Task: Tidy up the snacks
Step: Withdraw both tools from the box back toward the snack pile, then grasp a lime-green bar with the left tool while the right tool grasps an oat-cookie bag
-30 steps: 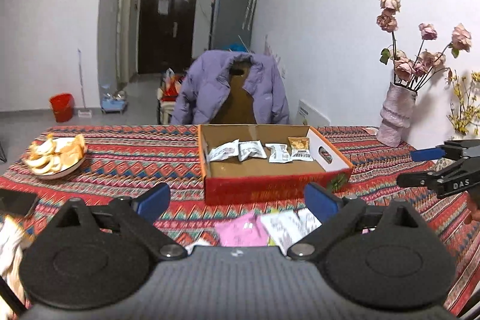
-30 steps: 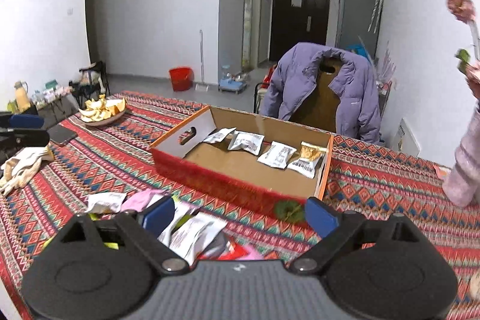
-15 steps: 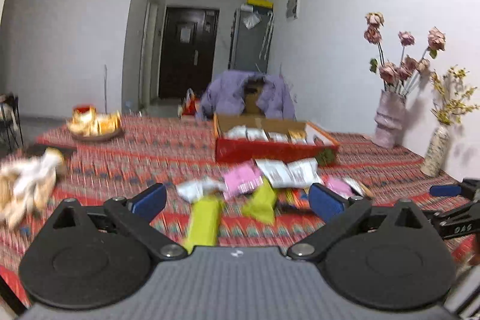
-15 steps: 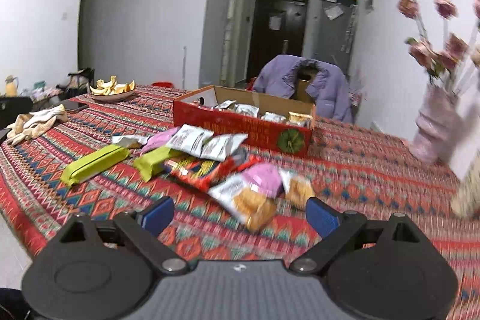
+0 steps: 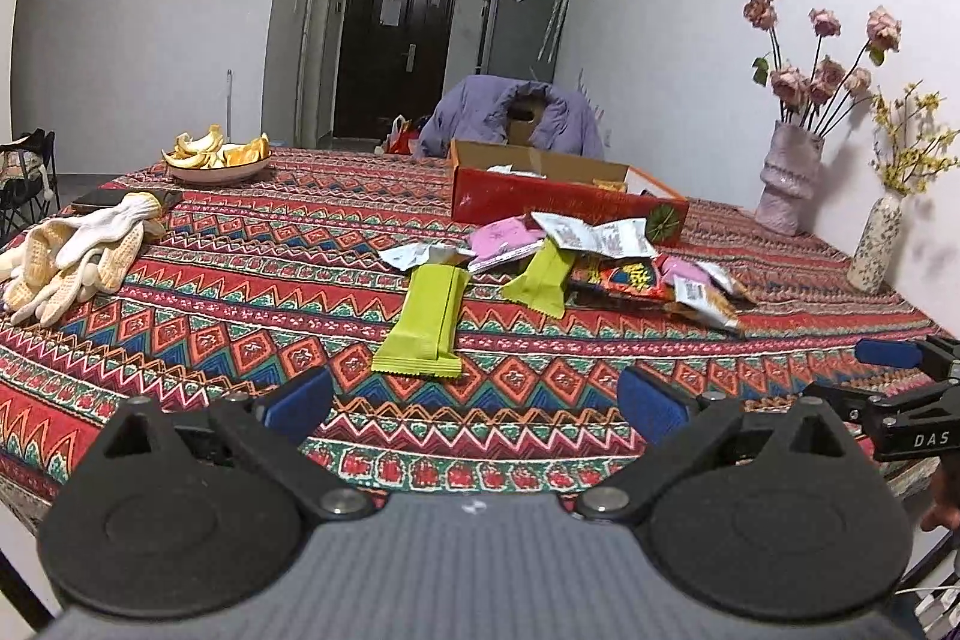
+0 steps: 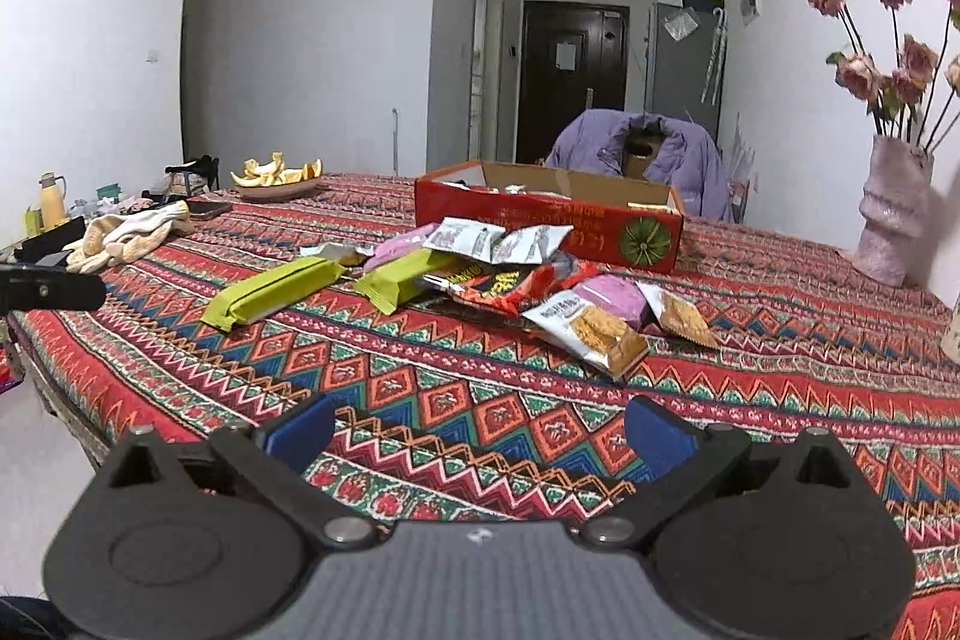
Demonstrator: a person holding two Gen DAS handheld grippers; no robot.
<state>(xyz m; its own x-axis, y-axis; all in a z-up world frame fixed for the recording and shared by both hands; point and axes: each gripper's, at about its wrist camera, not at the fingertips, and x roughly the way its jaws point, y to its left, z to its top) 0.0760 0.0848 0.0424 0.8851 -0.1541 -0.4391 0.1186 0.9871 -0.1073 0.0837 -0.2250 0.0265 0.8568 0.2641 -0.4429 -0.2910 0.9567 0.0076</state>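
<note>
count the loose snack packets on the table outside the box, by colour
green bars: 2
pink packets: 2
red packet: 1
white-grey packets: 3
cracker packets: 2
total: 10 in view; any buried underneath are not counted

Box (image 5: 564, 203) contents mostly hidden

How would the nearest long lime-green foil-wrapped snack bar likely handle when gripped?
The long lime-green foil-wrapped snack bar lies flat and straight, so probably fairly stiff. Its smooth wrapper may slip. It looks slim, so likely light; the crimped ends should crumple.
</note>
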